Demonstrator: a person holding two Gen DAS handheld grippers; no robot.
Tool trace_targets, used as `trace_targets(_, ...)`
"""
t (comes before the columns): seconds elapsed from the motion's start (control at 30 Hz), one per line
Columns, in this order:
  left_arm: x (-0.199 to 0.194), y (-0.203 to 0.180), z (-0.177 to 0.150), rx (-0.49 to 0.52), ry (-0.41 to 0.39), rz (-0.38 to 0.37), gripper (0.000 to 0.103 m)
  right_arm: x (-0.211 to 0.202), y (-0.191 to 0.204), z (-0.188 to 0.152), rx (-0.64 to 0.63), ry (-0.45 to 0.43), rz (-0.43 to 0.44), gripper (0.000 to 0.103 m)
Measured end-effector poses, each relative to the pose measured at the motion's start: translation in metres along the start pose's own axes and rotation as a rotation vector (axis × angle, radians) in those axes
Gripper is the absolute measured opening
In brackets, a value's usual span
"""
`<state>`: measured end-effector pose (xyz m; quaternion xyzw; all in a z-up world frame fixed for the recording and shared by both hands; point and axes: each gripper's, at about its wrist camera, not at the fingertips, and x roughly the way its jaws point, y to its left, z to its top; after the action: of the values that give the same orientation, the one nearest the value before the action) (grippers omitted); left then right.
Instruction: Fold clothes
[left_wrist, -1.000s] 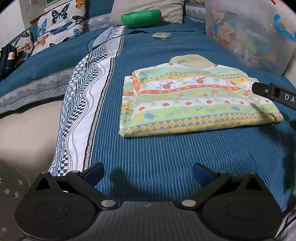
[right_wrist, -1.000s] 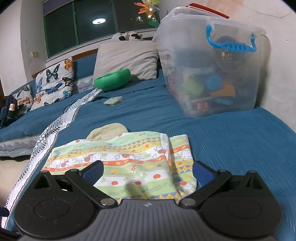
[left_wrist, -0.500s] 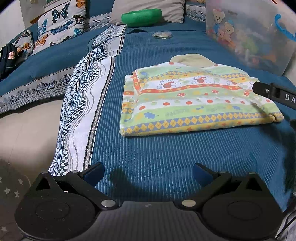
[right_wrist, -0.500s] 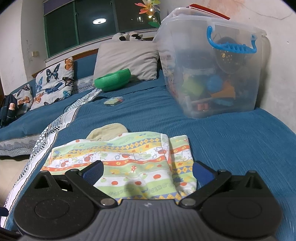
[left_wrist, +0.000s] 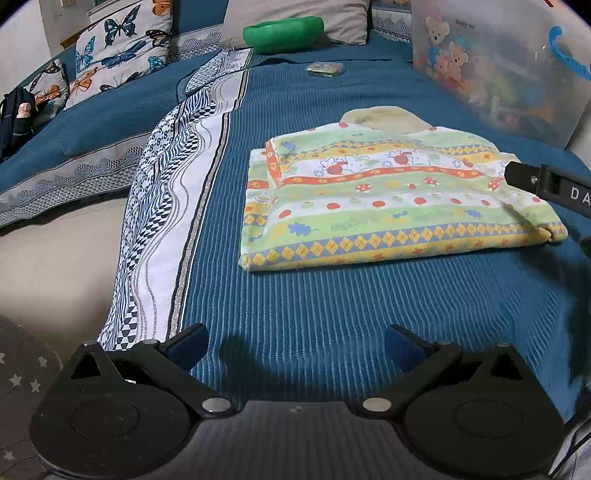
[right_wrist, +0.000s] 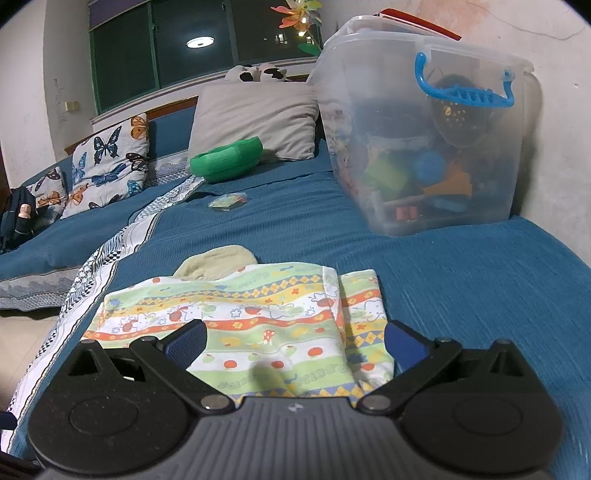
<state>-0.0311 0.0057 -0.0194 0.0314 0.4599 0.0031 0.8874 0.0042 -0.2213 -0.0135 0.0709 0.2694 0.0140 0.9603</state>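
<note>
Bare blue bedspread (left_wrist: 332, 295) fronts the folded garment (left_wrist: 388, 206); a clear toy bin (right_wrist: 424, 147) stands beyond it.

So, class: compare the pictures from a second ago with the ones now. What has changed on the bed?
Nothing visibly changed. The folded garment lies flat on the blue bedspread as before; the left tool and right tool stay open, holding nothing.
</note>
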Motion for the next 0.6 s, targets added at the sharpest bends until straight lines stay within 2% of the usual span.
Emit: trace_targets(0.6,0.0001,0.0000,0.0002,0.002,0.002,0.003,0.103,0.0007,0.0004,-0.0003,-0.004,0.000,-0.001,0.103)
